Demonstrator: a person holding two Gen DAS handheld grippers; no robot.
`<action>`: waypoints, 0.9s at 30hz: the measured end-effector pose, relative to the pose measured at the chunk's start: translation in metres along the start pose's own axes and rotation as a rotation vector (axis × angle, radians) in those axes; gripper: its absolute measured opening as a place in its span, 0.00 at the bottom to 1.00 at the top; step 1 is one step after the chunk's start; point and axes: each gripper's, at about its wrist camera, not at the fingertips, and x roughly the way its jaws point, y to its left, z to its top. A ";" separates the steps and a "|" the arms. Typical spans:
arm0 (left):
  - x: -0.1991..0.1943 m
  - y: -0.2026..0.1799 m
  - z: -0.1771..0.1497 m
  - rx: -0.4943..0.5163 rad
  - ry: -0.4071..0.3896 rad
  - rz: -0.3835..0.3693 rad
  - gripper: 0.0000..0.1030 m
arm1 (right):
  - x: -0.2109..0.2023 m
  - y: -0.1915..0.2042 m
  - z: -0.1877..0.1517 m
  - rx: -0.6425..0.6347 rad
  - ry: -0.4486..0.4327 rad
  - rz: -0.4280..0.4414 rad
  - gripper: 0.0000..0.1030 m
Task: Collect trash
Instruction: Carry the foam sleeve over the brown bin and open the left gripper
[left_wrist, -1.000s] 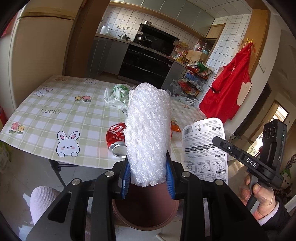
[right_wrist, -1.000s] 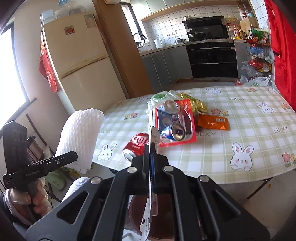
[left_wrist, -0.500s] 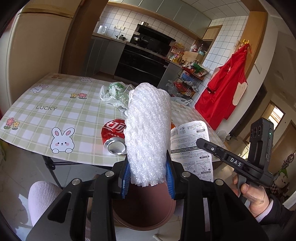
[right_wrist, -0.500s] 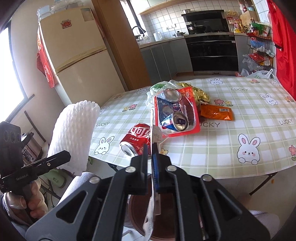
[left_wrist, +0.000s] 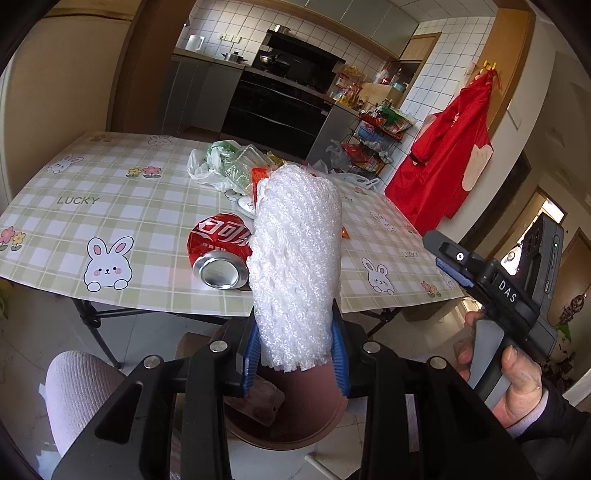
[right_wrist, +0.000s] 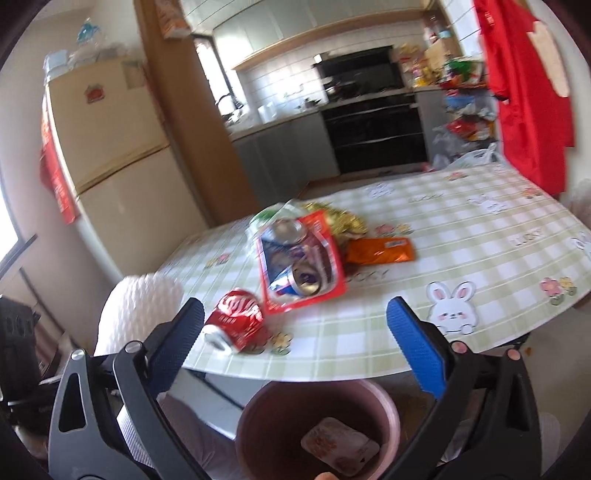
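Two tools: the left tool (left_wrist: 295, 354) pinches the foam net (left_wrist: 297, 273), the right tool (right_wrist: 295, 336) is spread. Centre the net over the bin (right_wrist: 317, 428), then release.

the round brown plastic bin (right_wrist: 380, 400) sits low in the frame just under the near edge of the green checked table (right_wrist: 461, 258), and its mouth lies unblocked between the spread blue fingers (right_wrist: 413, 350) of the right hand-held gripper (right_wrist: 295, 343). a flat packet (right_wrist: 340, 445) lies at its bottom. in the left wrist view the white foam fruit net (left_wrist: 297, 273) hangs over the bin (left_wrist: 288, 424). a crushed red soda can (left_wrist: 219, 251) lies at the table's near edge, left of centre, and a red tray of cans and wrappers (right_wrist: 301, 262) crowds the middle; the right part of the cloth is bare.
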 end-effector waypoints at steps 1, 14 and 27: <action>0.000 0.000 0.000 0.001 0.003 0.000 0.31 | -0.004 -0.001 0.001 0.004 -0.021 -0.052 0.95; 0.015 -0.025 -0.005 0.090 0.077 -0.027 0.32 | -0.018 -0.017 0.000 0.017 -0.076 -0.113 0.95; 0.055 -0.046 -0.018 0.182 0.214 -0.063 0.32 | -0.015 -0.024 -0.002 0.031 -0.076 -0.145 0.95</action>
